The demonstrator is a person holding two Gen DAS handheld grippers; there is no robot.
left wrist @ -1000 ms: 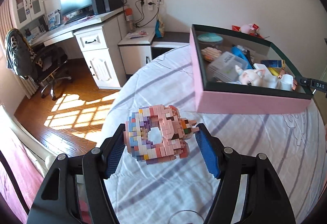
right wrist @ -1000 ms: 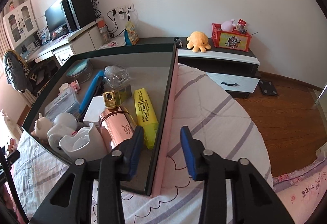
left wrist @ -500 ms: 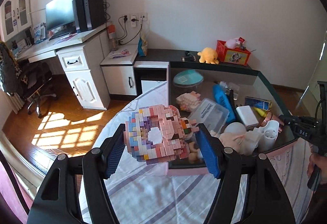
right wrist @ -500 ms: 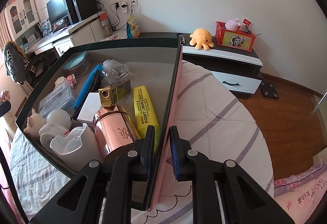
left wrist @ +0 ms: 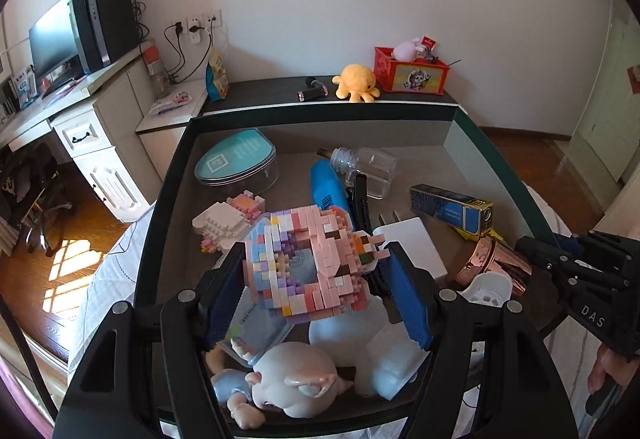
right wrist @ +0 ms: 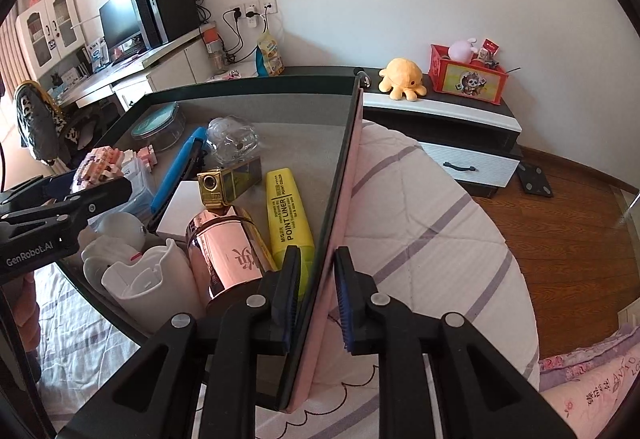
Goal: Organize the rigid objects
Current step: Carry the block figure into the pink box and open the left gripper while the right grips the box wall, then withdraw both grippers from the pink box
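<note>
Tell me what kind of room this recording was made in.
Most likely a bedroom that doubles as a study. A pink-walled storage box sits on a quilted white bedspread with lilac stripes, a white desk carrying a black computer monitor stands by the wall, and a low dark cabinet holds a yellow plush octopus.

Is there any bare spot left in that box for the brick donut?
Yes: the box floor is bare along its far wall, beyond the clear bottle and yellow highlighter. The near end is crowded with the figurine, white cup and rose-gold bottle.
</note>
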